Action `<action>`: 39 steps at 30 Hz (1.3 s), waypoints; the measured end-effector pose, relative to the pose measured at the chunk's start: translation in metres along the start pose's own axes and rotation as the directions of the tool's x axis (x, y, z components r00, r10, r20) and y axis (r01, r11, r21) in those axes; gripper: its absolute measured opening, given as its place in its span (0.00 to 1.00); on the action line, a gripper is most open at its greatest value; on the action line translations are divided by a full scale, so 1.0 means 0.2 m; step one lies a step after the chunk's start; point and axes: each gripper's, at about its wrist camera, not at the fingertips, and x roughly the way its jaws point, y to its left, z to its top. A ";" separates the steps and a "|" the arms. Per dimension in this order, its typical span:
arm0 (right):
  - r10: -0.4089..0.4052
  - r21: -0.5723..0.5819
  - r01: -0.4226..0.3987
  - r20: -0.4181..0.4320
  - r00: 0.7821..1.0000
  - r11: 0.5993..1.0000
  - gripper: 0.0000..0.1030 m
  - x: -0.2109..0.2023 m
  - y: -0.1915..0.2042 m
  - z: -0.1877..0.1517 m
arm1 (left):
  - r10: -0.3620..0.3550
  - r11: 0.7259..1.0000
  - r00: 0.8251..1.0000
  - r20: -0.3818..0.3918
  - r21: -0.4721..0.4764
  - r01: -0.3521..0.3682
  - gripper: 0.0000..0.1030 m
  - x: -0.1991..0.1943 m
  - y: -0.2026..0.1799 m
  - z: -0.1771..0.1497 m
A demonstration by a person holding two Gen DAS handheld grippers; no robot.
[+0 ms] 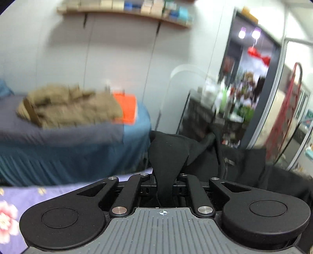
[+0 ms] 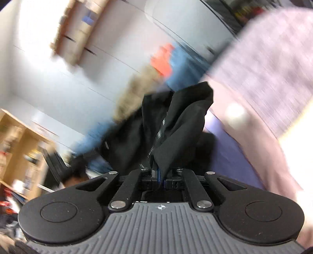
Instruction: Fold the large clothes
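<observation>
A black garment [image 1: 168,150] bunches up between the jaws of my left gripper [image 1: 165,184], which is shut on its fabric. The cloth hangs off to the right, over a dark surface. In the right wrist view the same black garment [image 2: 176,127], with a striped zip or trim running down it, rises out of my right gripper [image 2: 162,179], whose jaws are shut on it. Both grippers are lifted off the bed, and the fingertips are hidden by the fabric.
A bed with a blue-grey cover [image 1: 78,140] carries a heap of tan clothing [image 1: 68,105] and an orange folded item [image 1: 126,108]. A floral lilac sheet [image 1: 11,207] lies near left. A shelf [image 1: 125,9] hangs on the wall. A person's pink sleeve [image 2: 264,82] fills the right.
</observation>
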 end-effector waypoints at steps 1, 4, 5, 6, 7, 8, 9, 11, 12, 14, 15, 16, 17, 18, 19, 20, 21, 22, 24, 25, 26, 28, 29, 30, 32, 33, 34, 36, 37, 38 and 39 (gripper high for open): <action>0.056 -0.013 -0.056 0.029 0.998 0.998 0.05 -0.03 0.06 0.04 | -0.008 1.000 1.000 0.028 -0.007 0.008 0.37 -0.08 -0.01 0.02; 0.229 -0.066 -0.224 0.080 0.970 0.972 0.05 -0.14 0.24 0.15 | -0.065 0.997 0.994 0.092 -0.029 0.068 0.37 -0.31 -0.06 0.06; 0.275 -0.098 -0.266 0.085 0.958 0.959 0.05 -0.17 0.31 0.18 | -0.069 0.997 0.991 0.116 -0.021 0.072 0.37 -0.39 -0.08 0.07; 0.319 -0.133 -0.307 0.086 0.944 0.943 0.05 -0.21 0.38 0.20 | -0.071 0.997 0.988 0.139 -0.010 0.073 0.37 -0.46 -0.09 0.07; 0.357 -0.159 -0.341 0.087 0.930 0.927 0.05 -0.25 0.42 0.22 | -0.068 0.998 0.985 0.161 -0.006 0.070 0.37 -0.53 -0.11 0.09; 0.400 -0.185 -0.380 0.083 0.913 0.906 0.05 -0.28 0.48 0.22 | -0.072 0.997 0.980 0.184 -0.016 0.076 0.37 -0.60 -0.11 0.10; 0.437 -0.206 -0.414 0.082 0.896 0.887 0.05 -0.31 0.52 0.23 | -0.090 0.995 0.973 0.213 -0.029 0.099 0.37 -0.68 -0.12 0.12; 0.507 -0.232 -0.478 0.083 0.858 0.847 0.05 -0.38 0.59 0.27 | -0.116 0.992 0.952 0.283 -0.019 0.126 0.37 -0.85 -0.16 0.16; 0.538 -0.247 -0.505 0.087 0.838 0.827 0.05 -0.42 0.62 0.29 | -0.120 0.992 0.940 0.320 0.003 0.125 0.37 -0.93 -0.19 0.20; 0.613 -0.283 -0.569 0.097 0.784 0.772 0.05 -0.50 0.70 0.35 | -0.135 0.991 0.908 0.396 0.049 0.126 0.37 -1.09 -0.24 0.27; 0.649 -0.303 -0.597 0.103 0.754 0.743 0.05 -0.52 0.74 0.38 | -0.147 0.989 0.891 0.430 0.064 0.132 0.37 -1.16 -0.27 0.30; 0.682 -0.321 -0.624 0.108 0.723 0.712 0.05 -0.57 0.79 0.42 | -0.159 0.987 0.873 0.460 0.072 0.142 0.37 -1.22 -0.29 0.33; 0.716 -0.336 -0.652 0.111 0.690 0.680 0.05 -0.62 0.83 0.47 | -0.172 0.985 0.856 0.487 0.075 0.156 0.38 -1.27 -0.31 0.36; 0.747 -0.348 -0.678 0.112 0.656 0.647 0.05 -0.65 0.87 0.52 | -0.186 0.982 0.838 0.513 0.078 0.170 0.38 -1.33 -0.32 0.38; 0.771 -0.354 -0.699 0.113 0.627 0.621 0.05 -0.67 0.91 0.56 | -0.201 0.979 0.821 0.535 0.088 0.183 0.38 -1.37 -0.34 0.41; 0.793 -0.360 -0.719 0.108 0.600 0.594 0.05 -0.68 0.95 0.59 | -0.210 0.977 0.804 0.557 0.100 0.186 0.38 -1.42 -0.36 0.44; 0.814 -0.366 -0.739 0.101 0.573 0.565 0.05 -0.67 1.00 0.62 | -0.214 0.977 0.786 0.581 0.117 0.179 0.38 -1.45 -0.37 0.46; 0.830 -0.373 -0.754 0.091 0.551 0.541 0.05 -0.66 1.05 0.65 | -0.213 0.977 0.772 0.598 0.130 0.169 0.37 -1.46 -0.39 0.49; 0.864 -0.421 -0.774 0.050 0.500 0.472 0.05 -0.65 1.17 0.69 | -0.194 0.981 0.769 0.610 0.122 0.151 0.37 -1.45 -0.38 0.52; 0.877 -0.441 -0.780 0.033 0.480 0.444 0.05 -0.64 1.23 0.72 | -0.176 0.984 0.776 0.606 0.108 0.139 0.37 -1.40 -0.36 0.53; 0.882 -0.451 -0.782 0.026 0.470 0.430 0.05 -0.63 1.26 0.74 | -0.152 0.988 0.793 0.590 0.084 0.127 0.37 -1.33 -0.33 0.54; 0.864 -0.487 -0.745 0.041 0.502 0.456 0.05 -0.53 1.31 0.79 | -0.088 0.995 0.848 0.523 0.008 0.098 0.38 -1.11 -0.23 0.52; 0.839 -0.480 -0.723 0.051 0.542 0.497 0.05 -0.45 1.31 0.82 | -0.037 0.998 0.881 0.472 -0.034 0.061 0.38 -0.96 -0.17 0.49; 0.801 -0.457 -0.697 0.061 0.596 0.553 0.05 -0.34 1.29 0.84 | 0.021 0.997 0.910 0.414 -0.079 0.013 0.40 -0.82 -0.10 0.45; 0.657 -0.420 -0.563 0.115 0.745 0.712 0.10 -0.10 1.21 0.89 | 0.153 0.982 0.953 0.261 -0.152 -0.116 0.53 -0.52 0.03 0.33; 0.568 -0.414 -0.475 0.134 0.812 0.776 0.17 0.02 1.15 0.90 | 0.222 0.966 0.959 0.176 -0.175 -0.192 0.69 -0.38 0.10 0.26; 0.451 -0.406 -0.361 0.150 0.880 0.840 0.26 0.16 1.07 0.90 | 0.270 0.948 0.958 0.096 -0.203 -0.247 0.82 -0.25 0.18 0.16; 0.233 -0.372 -0.159 0.165 0.958 0.914 0.89 0.42 0.88 0.88 | 0.330 0.919 0.943 -0.038 -0.216 -0.330 1.00 -0.08 0.34 -0.05; 0.109 -0.355 -0.043 0.169 0.980 0.934 0.92 0.55 0.76 0.86 | 0.356 0.900 0.929 -0.104 -0.227 -0.371 1.00 -0.03 0.39 -0.16; -0.015 -0.324 0.072 0.177 0.984 0.943 0.85 0.63 0.63 0.79 | 0.370 0.882 0.915 -0.158 -0.250 -0.400 1.00 0.01 0.44 -0.26; -0.134 -0.283 0.179 0.172 0.976 0.942 0.82 0.70 0.51 0.74 | 0.384 0.869 0.903 -0.194 -0.253 -0.424 1.00 0.02 0.49 -0.37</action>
